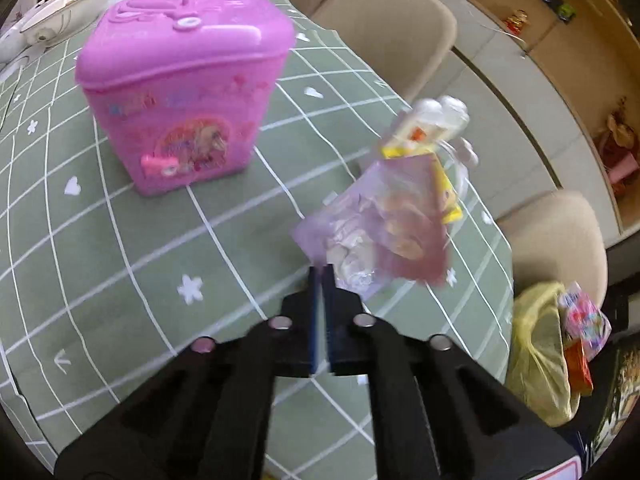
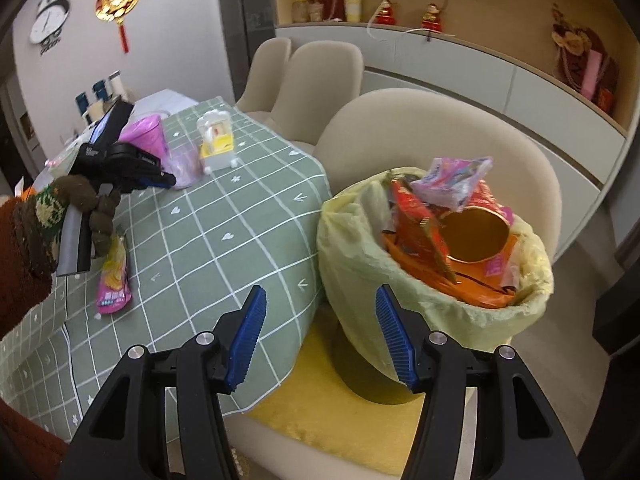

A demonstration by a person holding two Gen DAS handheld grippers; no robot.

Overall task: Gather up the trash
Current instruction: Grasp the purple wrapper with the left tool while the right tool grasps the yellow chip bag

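left gripper [image 1: 321,270] pinching purple wrapper [image 1: 376,232]

A pink toy box [image 1: 184,84] stands on the green checked tablecloth [image 1: 100,240] near beige chairs [image 2: 436,136]

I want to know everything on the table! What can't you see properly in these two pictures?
- Purple wrapper, left wrist view: blurred, so its print is unreadable.
- Left gripper: whether its shut tips pinch the wrapper's corner is unclear.
- Pink box, right wrist view: mostly hidden behind the left gripper.
- Trash bin: the bottom of the pile is buried under the top wrappers.
- Bowl, left wrist view: cut off by the edge.
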